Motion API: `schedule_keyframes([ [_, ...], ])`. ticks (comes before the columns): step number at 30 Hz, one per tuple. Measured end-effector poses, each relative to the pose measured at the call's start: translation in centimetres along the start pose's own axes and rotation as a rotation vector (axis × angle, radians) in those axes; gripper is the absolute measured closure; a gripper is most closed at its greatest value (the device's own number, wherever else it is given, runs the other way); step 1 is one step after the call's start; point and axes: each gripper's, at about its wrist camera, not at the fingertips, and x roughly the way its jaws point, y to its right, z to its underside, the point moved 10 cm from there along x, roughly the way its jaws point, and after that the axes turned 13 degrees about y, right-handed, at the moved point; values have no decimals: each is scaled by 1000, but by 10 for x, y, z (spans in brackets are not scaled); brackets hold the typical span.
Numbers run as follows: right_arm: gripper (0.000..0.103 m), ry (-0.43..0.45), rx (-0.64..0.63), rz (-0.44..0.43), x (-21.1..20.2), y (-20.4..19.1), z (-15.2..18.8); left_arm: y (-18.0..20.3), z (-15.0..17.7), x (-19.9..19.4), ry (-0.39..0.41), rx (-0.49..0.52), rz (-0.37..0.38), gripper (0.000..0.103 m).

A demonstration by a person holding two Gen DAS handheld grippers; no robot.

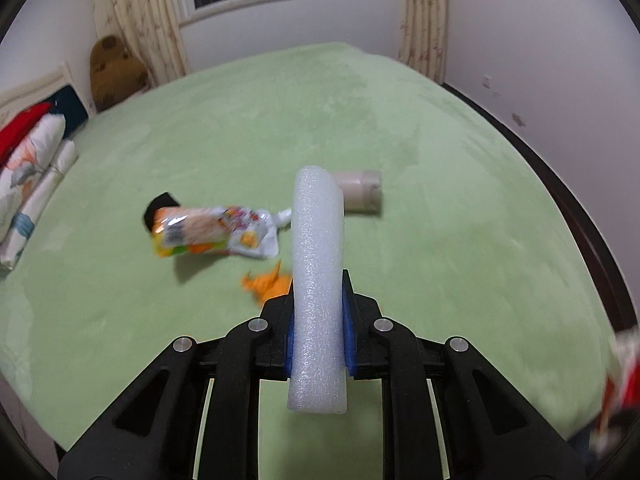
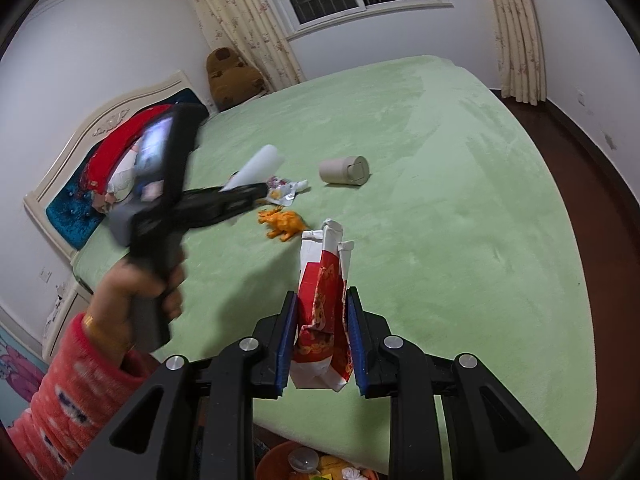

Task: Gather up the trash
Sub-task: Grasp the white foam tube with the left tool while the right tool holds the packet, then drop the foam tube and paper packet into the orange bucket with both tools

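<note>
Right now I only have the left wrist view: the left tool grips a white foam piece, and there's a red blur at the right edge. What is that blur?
Observer: That is the right tool, shut on a torn red and white packet.
Reviewer: And the orange scrap near the foam?
Observer: From the right wrist view it looks like a small orange toy animal, lying on the green bed.
Reviewer: Is there anywhere nearby to drop the trash?
Observer: An orange container with items in it shows below the bed's near edge.
</note>
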Motion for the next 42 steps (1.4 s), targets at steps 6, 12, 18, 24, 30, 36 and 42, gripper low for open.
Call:
schedule_keyframes([
  [6,78,-44,-27,-55,-10,-21,27,10,51,-77,18,24,86,87],
  [12,78,-133,-98,-106,-25,-47,79,24,112,-133,-14,83,120,86],
  [18,78,-263,-152,-126,-30,-61,150,44,197,-146,-147,78,161,86],
  [24,78,-470,-150,-105,-14,-50,242,57,289,-116,-362,45,198,86],
  [30,74,-618,-150,-36,10,-25,310,71,362,-87,-550,-10,210,76],
  [36,45,-686,-155,13,22,-7,339,76,403,-67,-684,-48,203,42],
  [42,42,-677,-147,32,23,-5,339,73,414,-68,-701,-21,195,41],
])
